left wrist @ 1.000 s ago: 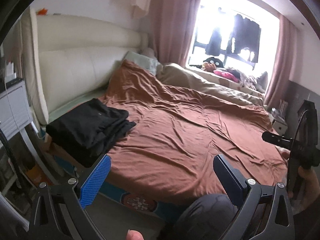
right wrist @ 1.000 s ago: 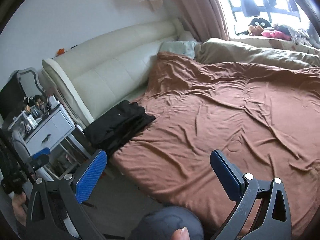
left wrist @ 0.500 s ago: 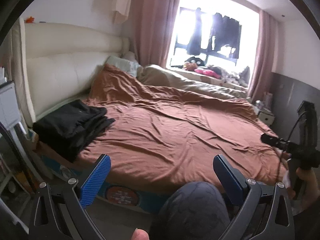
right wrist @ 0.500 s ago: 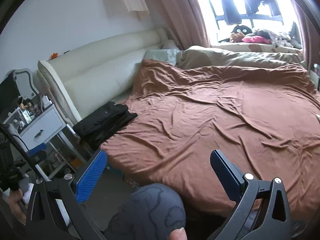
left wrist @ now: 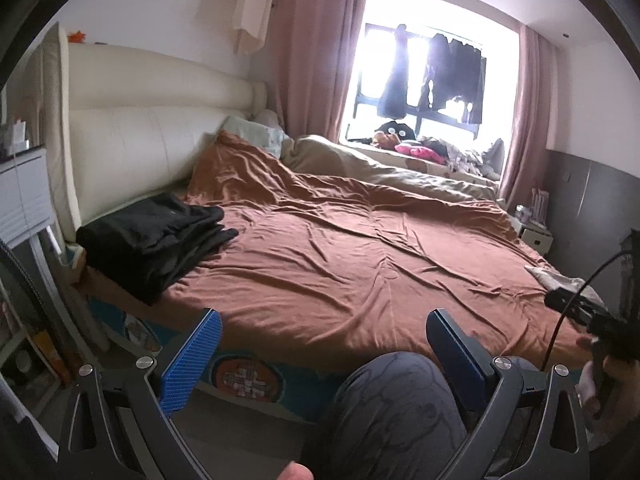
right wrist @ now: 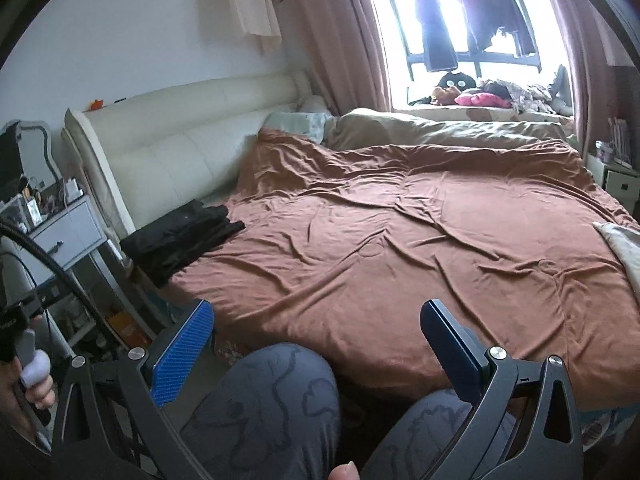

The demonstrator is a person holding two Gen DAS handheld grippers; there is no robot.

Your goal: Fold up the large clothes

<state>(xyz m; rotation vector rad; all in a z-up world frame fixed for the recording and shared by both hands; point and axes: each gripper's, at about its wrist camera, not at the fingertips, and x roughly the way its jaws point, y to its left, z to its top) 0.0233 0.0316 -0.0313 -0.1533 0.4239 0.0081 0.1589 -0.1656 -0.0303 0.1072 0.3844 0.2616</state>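
left claw point(left wrist: 322, 354) and right claw point(right wrist: 316, 344) spread wide, empty, above knees, facing bed point(right wrist: 400, 248).

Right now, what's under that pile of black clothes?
The black clothes lie on the brown bedcover, at the bed's corner by the cream headboard. What the pile itself hides underneath cannot be seen.

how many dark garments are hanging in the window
3, as far as the glare allows: one long dark garment at the left, one narrow dark garment in the middle, one wide dark garment at the right. Backlighting may merge others.
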